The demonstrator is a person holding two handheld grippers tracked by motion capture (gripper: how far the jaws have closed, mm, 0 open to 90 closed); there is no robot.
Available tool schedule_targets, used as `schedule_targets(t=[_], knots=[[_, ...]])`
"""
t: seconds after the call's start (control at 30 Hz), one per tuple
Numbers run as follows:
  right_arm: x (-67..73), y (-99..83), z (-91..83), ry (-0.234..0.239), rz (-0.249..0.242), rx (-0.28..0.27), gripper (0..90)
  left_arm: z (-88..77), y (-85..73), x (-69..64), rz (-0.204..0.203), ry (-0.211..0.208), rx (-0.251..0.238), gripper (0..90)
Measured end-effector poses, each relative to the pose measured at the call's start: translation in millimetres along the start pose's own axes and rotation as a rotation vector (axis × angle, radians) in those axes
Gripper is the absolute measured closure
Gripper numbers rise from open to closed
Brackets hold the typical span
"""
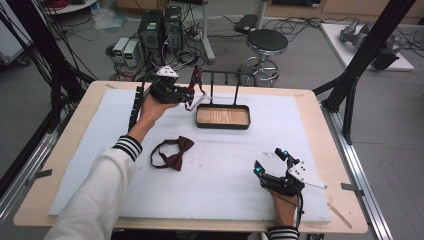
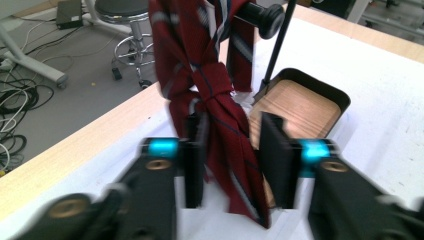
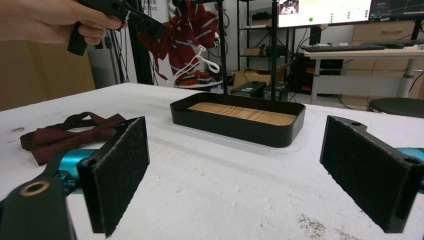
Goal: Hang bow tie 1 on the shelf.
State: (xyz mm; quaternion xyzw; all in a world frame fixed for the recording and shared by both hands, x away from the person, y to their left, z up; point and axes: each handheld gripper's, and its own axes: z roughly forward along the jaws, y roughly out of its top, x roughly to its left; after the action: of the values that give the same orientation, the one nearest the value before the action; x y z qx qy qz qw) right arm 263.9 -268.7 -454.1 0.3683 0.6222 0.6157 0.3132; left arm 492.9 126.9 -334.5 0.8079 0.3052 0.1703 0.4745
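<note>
A dark red striped necktie (image 2: 215, 100) hangs from the top bar of a black rack (image 1: 227, 73), which stands on a wood-lined black tray (image 1: 222, 116). My left gripper (image 2: 231, 125) is raised at the rack's left end (image 1: 192, 96), open, with the tie's lower part between its pads. The right pad (image 2: 274, 160) stands clear of the cloth. A maroon bow tie (image 1: 174, 152) lies flat on the white mat in front of the tray. My right gripper (image 1: 269, 160) rests near the front right of the mat, wide open (image 3: 235, 145), nothing between its jaws.
A white foam mat (image 1: 225, 200) covers most of the wooden table (image 1: 325, 125). Behind the table are a round stool (image 1: 266, 42), computer towers (image 1: 161, 27) and loose cables on the floor. Black frame struts (image 1: 360, 65) rise at the right.
</note>
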Motion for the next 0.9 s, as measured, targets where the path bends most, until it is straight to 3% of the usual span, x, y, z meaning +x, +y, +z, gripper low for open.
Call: schedule_targets(t=[0.03,0.13,0.37,0.67,0.9], knots=[[0.1,0.0,-0.1,0.000,0.002,0.001,11.5,-1.0,-0.4,0.3,-0.002,-0.002,-0.013,59.0],[-0.1,0.0,0.0,0.001,0.000,0.000,11.5,-3.9,-0.5,1.4,-0.020,0.014,-0.047,37.6],[0.0,0.0,-0.1,0.002,0.002,0.002,11.5,-17.2,-2.1,7.1,-0.033,0.018,-0.139,17.6],[-0.6,0.1,-0.2,0.003,0.003,0.002,11.5,-44.8,-11.7,13.9,-0.028,-0.043,-0.247,17.6],[-0.7,0.1,-0.1,0.002,0.009,0.001,11.5,-76.0,-18.0,19.3,-0.019,-0.031,-0.323,17.5]])
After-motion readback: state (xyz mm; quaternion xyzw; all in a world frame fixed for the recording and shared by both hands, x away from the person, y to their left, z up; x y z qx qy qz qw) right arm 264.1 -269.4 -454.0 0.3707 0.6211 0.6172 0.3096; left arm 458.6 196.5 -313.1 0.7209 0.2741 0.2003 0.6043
